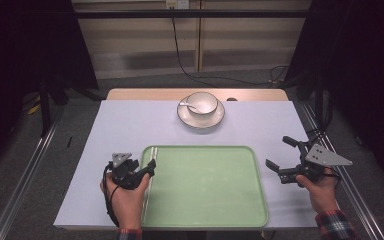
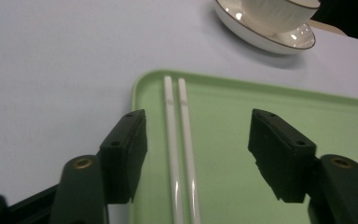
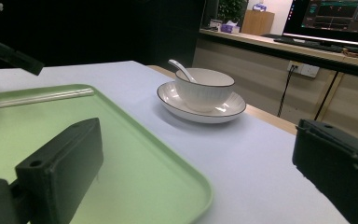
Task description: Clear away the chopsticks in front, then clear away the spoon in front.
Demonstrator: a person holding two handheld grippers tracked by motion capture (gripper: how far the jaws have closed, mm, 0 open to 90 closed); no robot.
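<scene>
A: Where are the chopsticks point(image 2: 179, 140) relative to the green tray point(image 1: 205, 200)?

B: They lie inside the tray, side by side and touching or nearly so, running along its left rim. In the left gripper view they stretch from the tray's far left corner toward the camera, between the two black jaws.

A: And the left hand-held gripper point(image 1: 147, 170)?

B: It sits at the tray's left rim, near the front half, with the jaws spread wide, one over the desk point(image 1: 125, 125) just outside the rim and one over the tray's floor. It holds nothing; the chopsticks lie below the gap, and I cannot tell whether the jaws touch the tray.

A: The right hand-held gripper point(image 1: 282, 157)?

B: It is off the tray's right side, over the desk, jaws wide apart and empty. In the right gripper view one jaw is in front of the tray's near corner and the other over bare desk.

A: Anything else around the tray?

B: Beyond its far edge, well apart, stands a white saucer point(image 1: 185, 117) with a dark rim line, carrying a ribbed white bowl point(image 1: 202, 103). A white spoon point(image 1: 186, 105) rests in the bowl, its handle leaning out over the bowl's left side. Nothing lies between the chopsticks and the left jaws.
</scene>
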